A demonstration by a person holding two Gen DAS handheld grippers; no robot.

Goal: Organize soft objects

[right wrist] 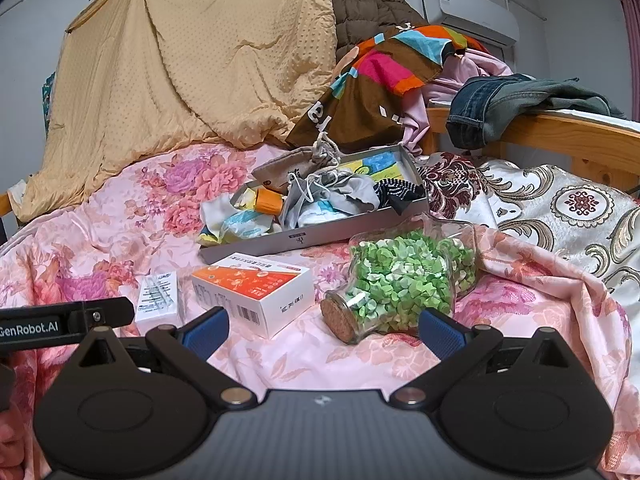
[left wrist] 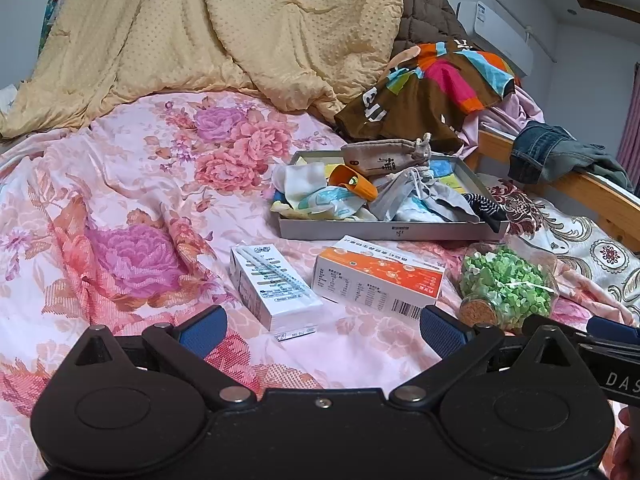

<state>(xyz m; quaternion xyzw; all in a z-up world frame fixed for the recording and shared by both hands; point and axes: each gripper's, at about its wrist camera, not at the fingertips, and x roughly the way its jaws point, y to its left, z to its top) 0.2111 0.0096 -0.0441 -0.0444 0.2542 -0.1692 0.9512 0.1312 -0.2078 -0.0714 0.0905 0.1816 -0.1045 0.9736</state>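
A grey shallow tray [left wrist: 394, 231] [right wrist: 320, 238] on the pink floral bed holds soft things: a beige drawstring pouch [left wrist: 384, 156] [right wrist: 288, 170], a grey drawstring bag [left wrist: 404, 196] [right wrist: 340, 196], pale cloths [left wrist: 308, 184] [right wrist: 236, 220], an orange piece [left wrist: 354, 182] [right wrist: 269, 201] and a dark dotted sock [left wrist: 484, 206] [right wrist: 400, 192]. My left gripper [left wrist: 322, 330] is open and empty, low over the sheet in front of the boxes. My right gripper [right wrist: 324, 330] is open and empty, in front of the jar.
A white-blue box [left wrist: 276, 284] [right wrist: 158, 298], an orange-white box [left wrist: 378, 280] [right wrist: 256, 292] and a corked glass jar of green bits [left wrist: 504, 284] [right wrist: 400, 284] lie before the tray. A yellow quilt [left wrist: 224, 32], piled clothes [right wrist: 384, 80], jeans on a wooden rail [right wrist: 520, 104] stand behind.
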